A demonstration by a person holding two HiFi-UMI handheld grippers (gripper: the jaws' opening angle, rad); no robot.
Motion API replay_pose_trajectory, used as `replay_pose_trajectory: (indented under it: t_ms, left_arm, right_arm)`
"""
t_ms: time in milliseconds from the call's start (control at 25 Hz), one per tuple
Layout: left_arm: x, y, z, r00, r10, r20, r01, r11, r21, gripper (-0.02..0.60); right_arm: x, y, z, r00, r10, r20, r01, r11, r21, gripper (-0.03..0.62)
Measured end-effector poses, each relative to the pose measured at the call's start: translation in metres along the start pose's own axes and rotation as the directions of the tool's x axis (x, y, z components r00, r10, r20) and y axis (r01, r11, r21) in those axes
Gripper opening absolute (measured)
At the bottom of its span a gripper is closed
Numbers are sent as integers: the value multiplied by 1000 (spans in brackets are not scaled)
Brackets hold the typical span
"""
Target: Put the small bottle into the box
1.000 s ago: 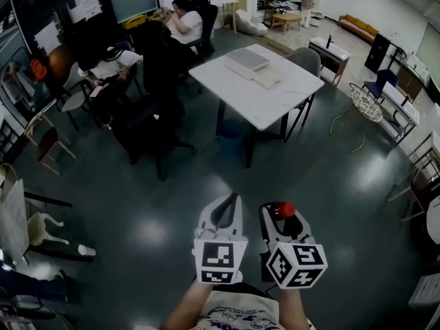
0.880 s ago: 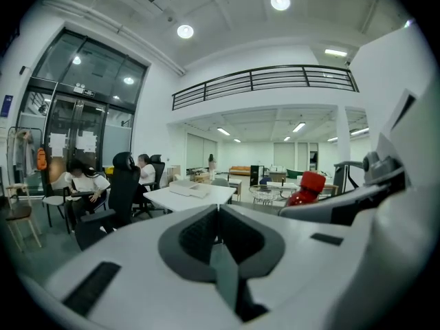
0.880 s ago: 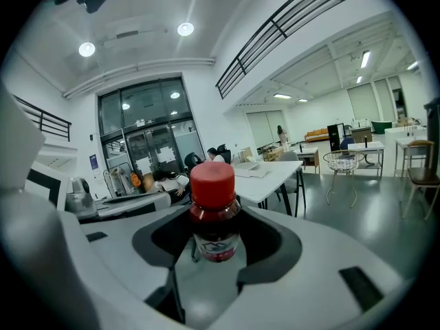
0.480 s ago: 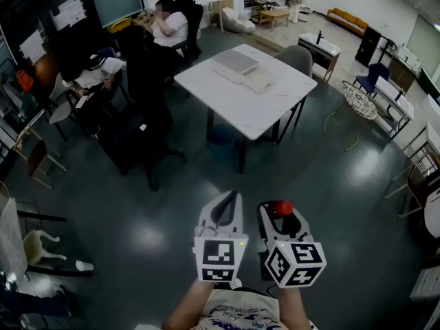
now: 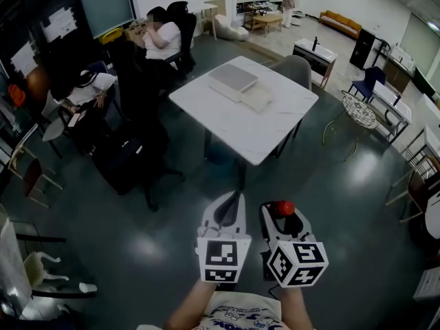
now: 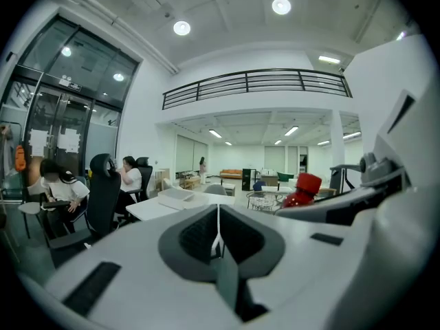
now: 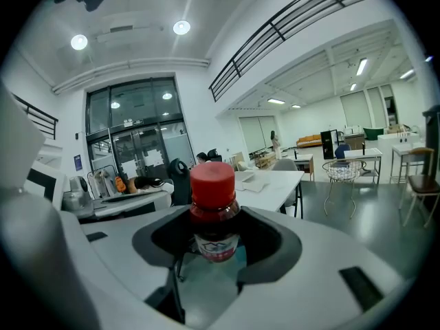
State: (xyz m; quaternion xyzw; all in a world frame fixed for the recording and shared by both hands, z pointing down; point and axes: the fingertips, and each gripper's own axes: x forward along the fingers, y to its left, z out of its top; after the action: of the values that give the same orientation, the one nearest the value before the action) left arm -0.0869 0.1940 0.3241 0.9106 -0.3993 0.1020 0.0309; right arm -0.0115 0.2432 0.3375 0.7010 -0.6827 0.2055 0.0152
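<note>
A small bottle with a red cap and dark red contents stands upright between the jaws of my right gripper, which is shut on it. In the head view its red cap sticks up from the right gripper. My left gripper is held beside it, shut with nothing in it; in the left gripper view its jaws meet and the bottle shows at the right. An open white box with its lid beside it lies on a white table ahead.
Dark glossy floor lies between me and the table. Black office chairs and two seated people are at the left. A grey chair stands behind the table, a wire stool at the right.
The view has shifted so the table and box sit slightly further left and nearer. Both grippers keep their place in front of me, the bottle still held.
</note>
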Motion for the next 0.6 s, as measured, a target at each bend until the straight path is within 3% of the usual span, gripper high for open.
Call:
replay_pose_trajectory:
  t_ms: [320,600]
  left_arm:
    - [47,43,9,1000,-30,9,30,999,15,20]
    - [70,53,8,998,-60,-3,60,998,10,20]
  right_arm:
    - [57,4,17,1000,-24,19,24,1000,8,229]
    - [78,-2,20,998,-54,6,54,998,18,229]
